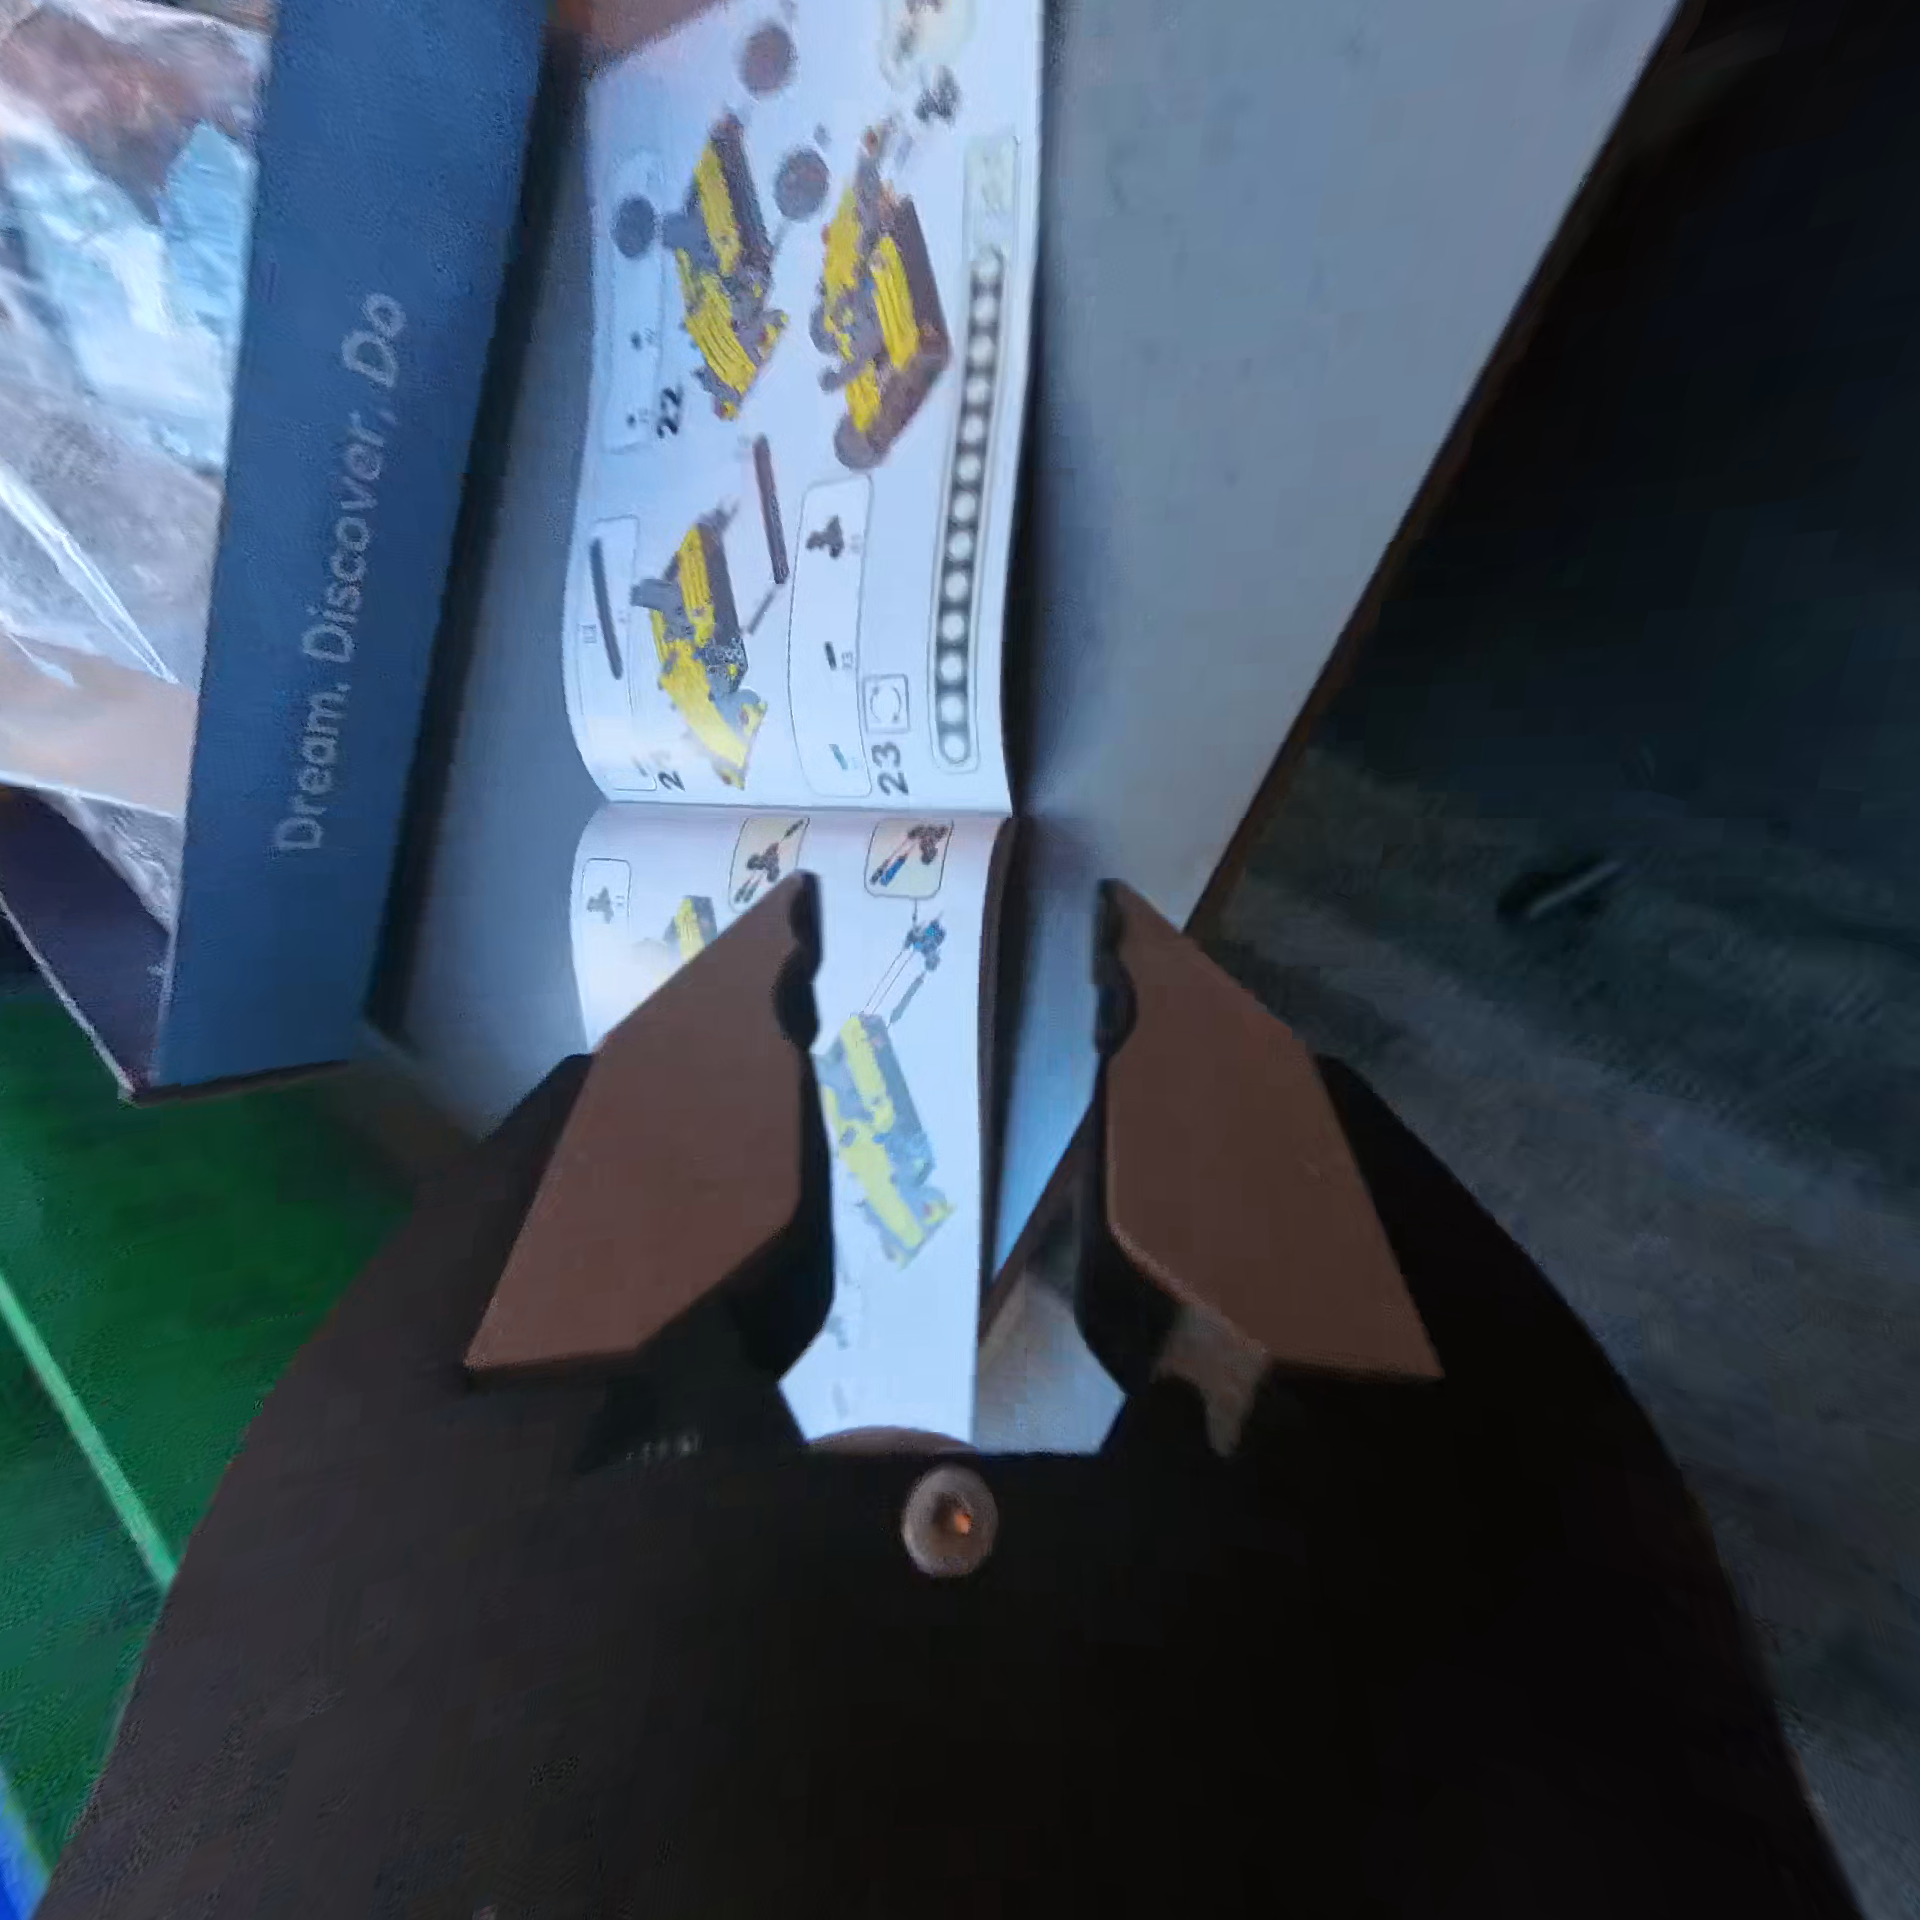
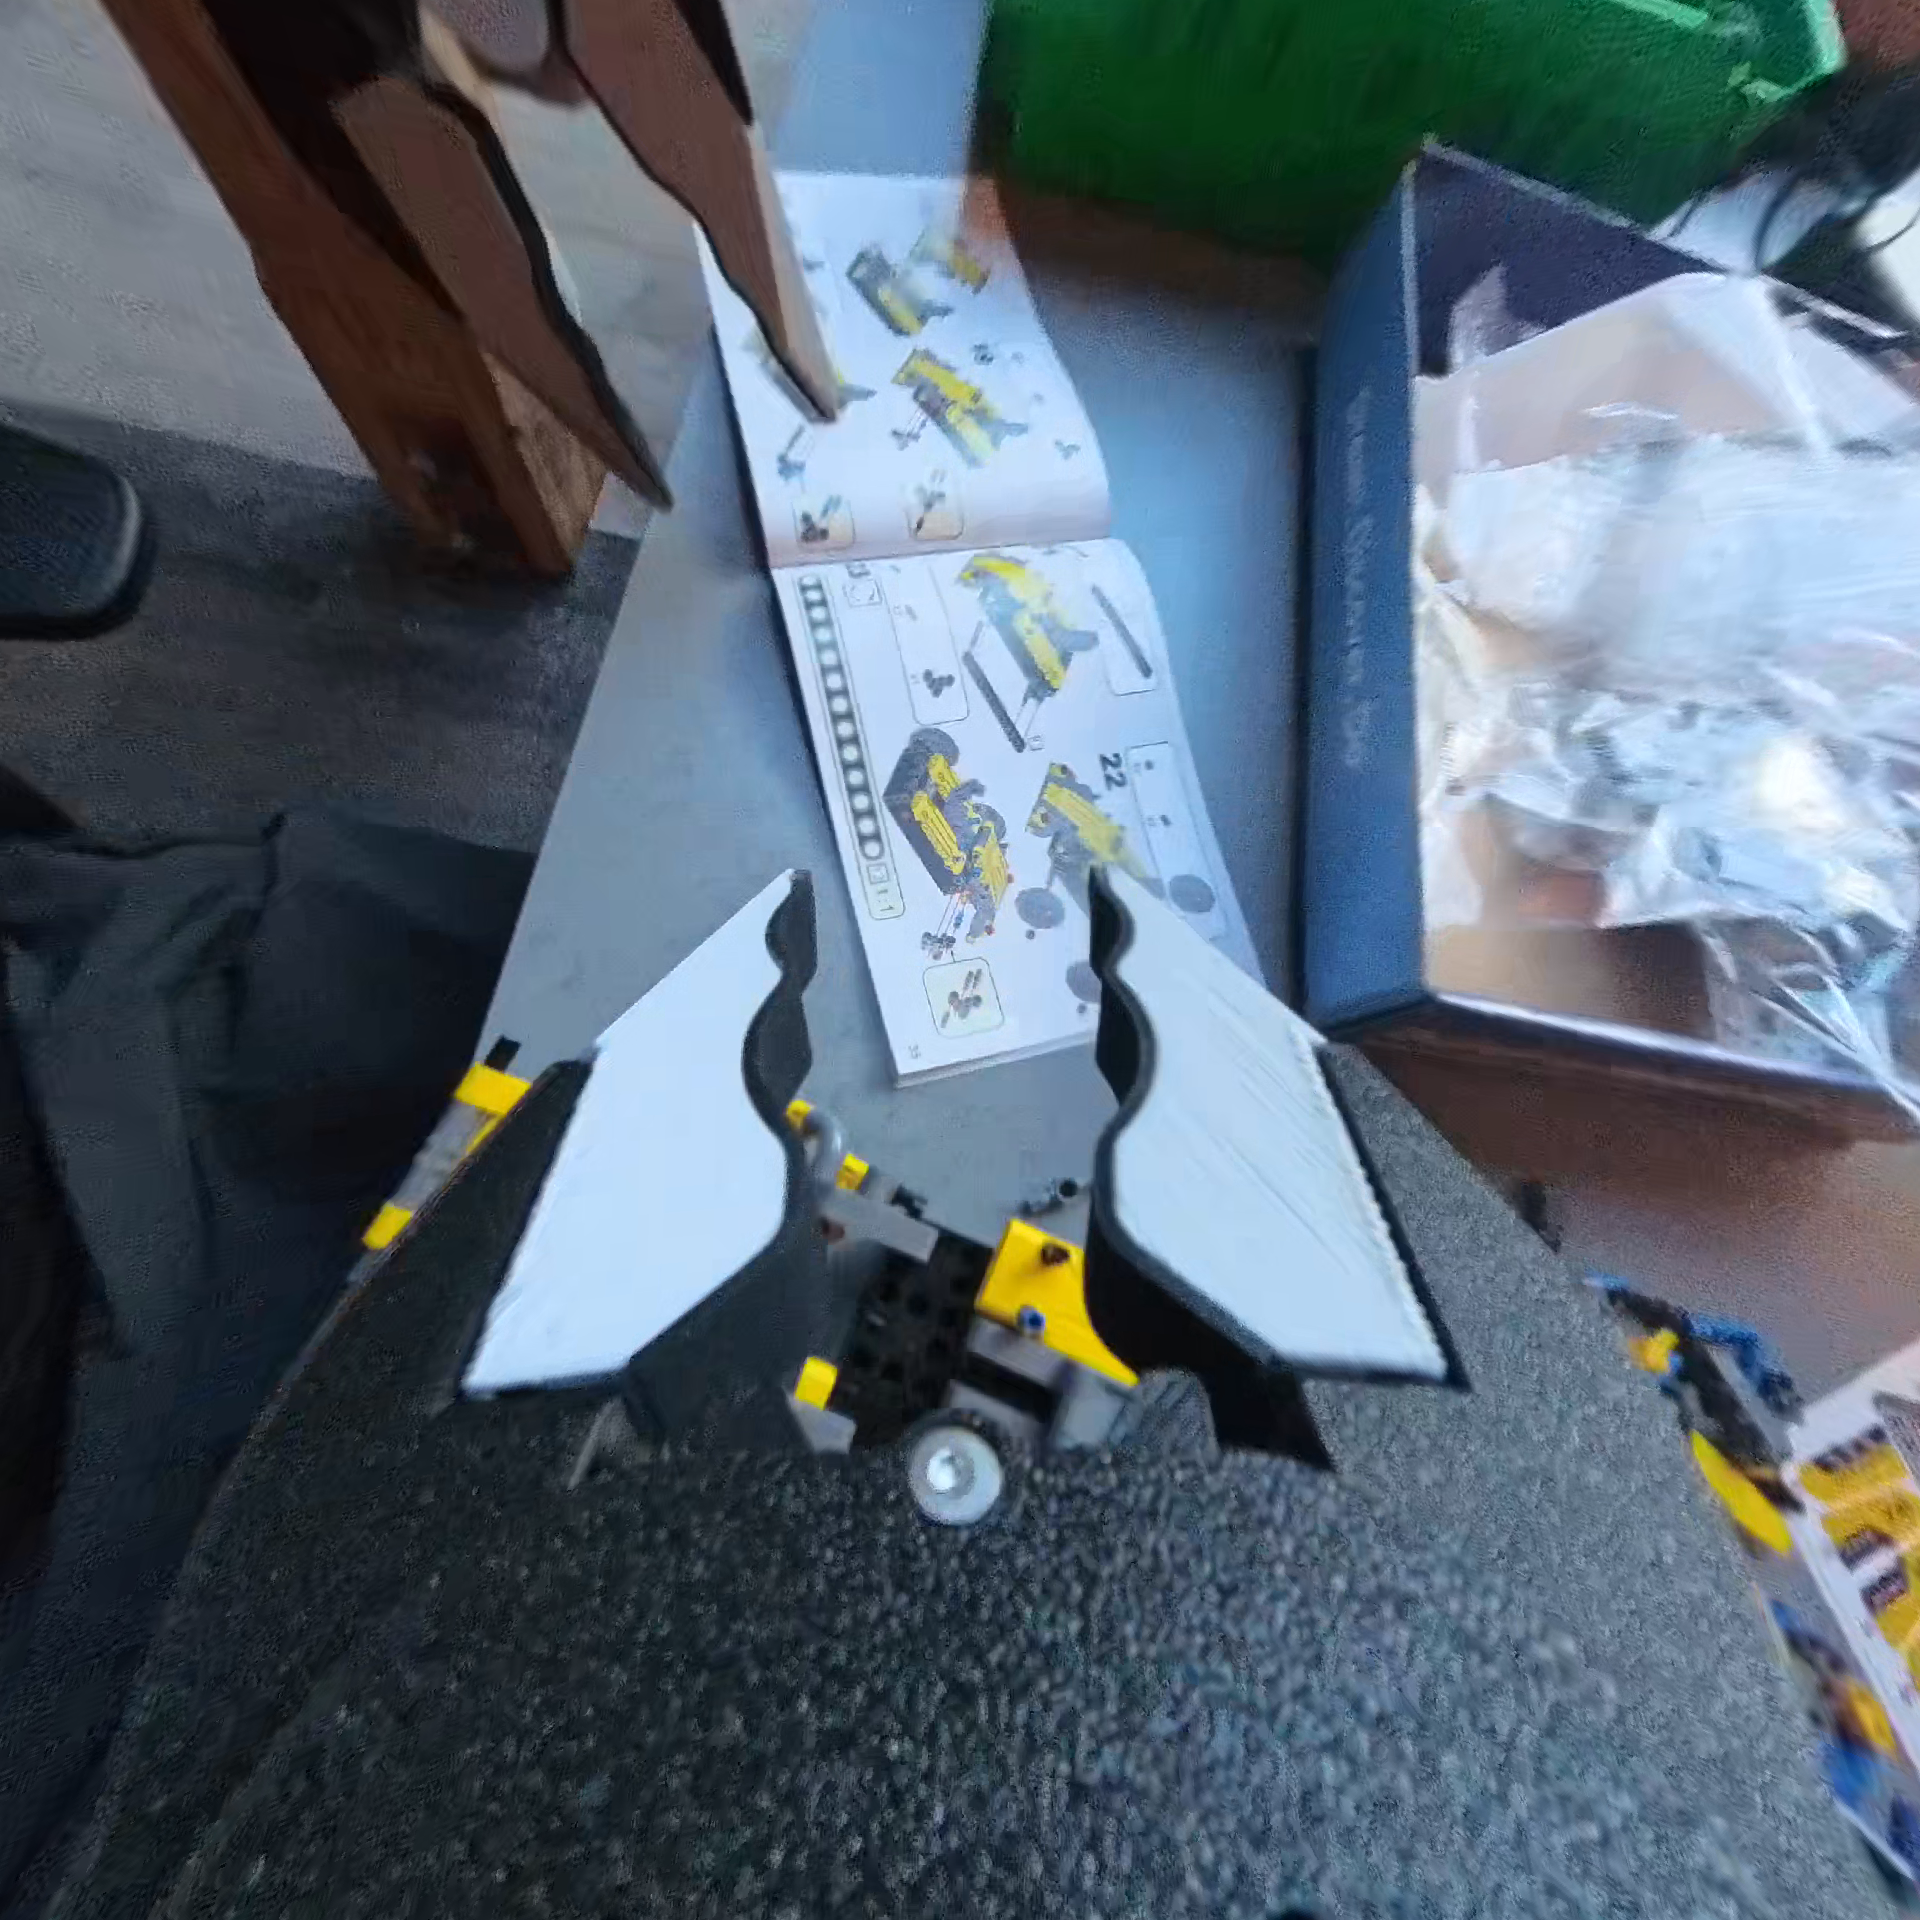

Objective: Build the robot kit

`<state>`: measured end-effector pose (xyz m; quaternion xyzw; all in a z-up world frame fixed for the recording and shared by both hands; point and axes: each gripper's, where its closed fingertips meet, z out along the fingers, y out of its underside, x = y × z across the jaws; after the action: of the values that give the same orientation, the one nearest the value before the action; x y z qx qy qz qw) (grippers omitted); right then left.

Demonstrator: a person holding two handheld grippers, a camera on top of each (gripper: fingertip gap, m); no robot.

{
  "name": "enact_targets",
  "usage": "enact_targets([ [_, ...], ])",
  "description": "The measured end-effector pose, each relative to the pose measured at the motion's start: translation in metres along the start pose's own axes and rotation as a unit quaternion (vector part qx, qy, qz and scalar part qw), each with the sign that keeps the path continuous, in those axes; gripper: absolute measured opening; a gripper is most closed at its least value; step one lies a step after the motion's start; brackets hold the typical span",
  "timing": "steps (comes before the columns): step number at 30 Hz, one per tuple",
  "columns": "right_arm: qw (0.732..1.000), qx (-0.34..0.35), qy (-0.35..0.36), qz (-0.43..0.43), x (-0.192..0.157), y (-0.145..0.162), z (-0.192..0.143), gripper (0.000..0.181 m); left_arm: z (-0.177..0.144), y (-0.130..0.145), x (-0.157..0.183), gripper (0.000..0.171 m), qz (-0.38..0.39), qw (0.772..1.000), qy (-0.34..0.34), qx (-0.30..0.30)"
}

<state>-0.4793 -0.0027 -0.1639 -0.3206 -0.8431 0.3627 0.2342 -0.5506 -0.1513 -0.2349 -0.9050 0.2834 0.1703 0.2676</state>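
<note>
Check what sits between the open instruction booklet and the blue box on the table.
Nothing: right wrist view shows only a bare strip of grey table between the instruction booklet and the blue box. Left wrist view shows the same gap.

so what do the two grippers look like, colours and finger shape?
Left gripper: brown flat fingers with wavy inner edges on a dark body, one round screw at the centre. Right gripper: the same shape with white finger faces, black wavy inner edges, a speckled black body and a silver screw. No cables or sleeves show.
</note>
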Motion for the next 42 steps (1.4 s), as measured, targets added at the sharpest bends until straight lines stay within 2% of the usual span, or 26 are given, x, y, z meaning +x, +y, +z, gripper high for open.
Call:
enact_targets([
  [3,0.997,0.044,0.05,0.028,0.002,0.005,-0.049,0.058,-0.01,-0.02,-0.004,0.063,-0.072,0.994,-0.019,0.078],
  [6,0.992,0.076,0.085,0.049,-0.012,0.022,-0.09,0.062,-0.016,-0.046,-0.004,0.076,-0.123,0.982,-0.046,0.138],
  [8,0.988,0.097,0.097,0.069,-0.026,0.036,-0.108,0.062,-0.016,-0.068,0.002,0.076,-0.146,0.972,-0.055,0.173],
  [10,0.984,0.103,0.109,0.093,-0.036,0.055,-0.116,0.062,-0.011,-0.082,0.013,0.079,-0.153,0.97,-0.05,0.18],
  [13,0.982,0.087,0.119,0.119,-0.044,0.086,-0.116,0.062,-0.003,-0.098,0.026,0.084,-0.163,0.97,-0.034,0.176],
  [15,0.98,0.085,0.118,0.134,-0.05,0.1,-0.115,0.065,0.001,-0.107,0.037,0.088,-0.2,0.965,0.002,0.172],
  [17,0.979,0.088,0.119,0.142,-0.056,0.11,-0.115,0.065,0.003,-0.112,0.045,0.09,-0.28,0.943,0.047,0.176],
  [19,0.977,0.087,0.125,0.151,-0.059,0.12,-0.113,0.064,0.0,-0.121,0.051,0.087,-0.344,0.909,0.088,0.217],
  [20,0.977,0.082,0.114,0.159,-0.063,0.124,-0.109,0.062,0.0,-0.121,0.052,0.084,-0.361,0.9,0.094,0.227],
  [23,0.979,0.042,0.108,0.166,-0.063,0.139,-0.095,0.058,0.008,-0.121,0.055,0.086,-0.378,0.895,0.093,0.22],
  [26,0.98,0.03,0.109,0.161,-0.047,0.139,-0.094,0.06,0.009,-0.139,0.063,0.089,-0.386,0.885,0.122,0.23],
  [28,0.979,0.021,0.121,0.161,-0.024,0.139,-0.099,0.062,0.011,-0.152,0.068,0.098,-0.384,0.884,0.133,0.23],
  [31,0.976,0.015,0.137,0.17,0.015,0.144,-0.104,0.062,0.017,-0.172,0.07,0.101,-0.379,0.885,0.126,0.24],
  [34,0.975,0.015,0.081,0.207,0.033,0.14,-0.091,0.064,0.03,-0.188,0.077,0.095,-0.38,0.882,0.132,0.245],
  [39,0.975,-0.031,-0.033,0.218,0.036,0.137,-0.049,0.07,0.04,-0.198,0.08,0.091,-0.373,0.883,0.129,0.254],
  [42,0.972,-0.058,-0.052,0.221,0.039,0.138,-0.035,0.061,0.049,-0.196,0.085,0.096,-0.349,0.903,0.104,0.23],
])
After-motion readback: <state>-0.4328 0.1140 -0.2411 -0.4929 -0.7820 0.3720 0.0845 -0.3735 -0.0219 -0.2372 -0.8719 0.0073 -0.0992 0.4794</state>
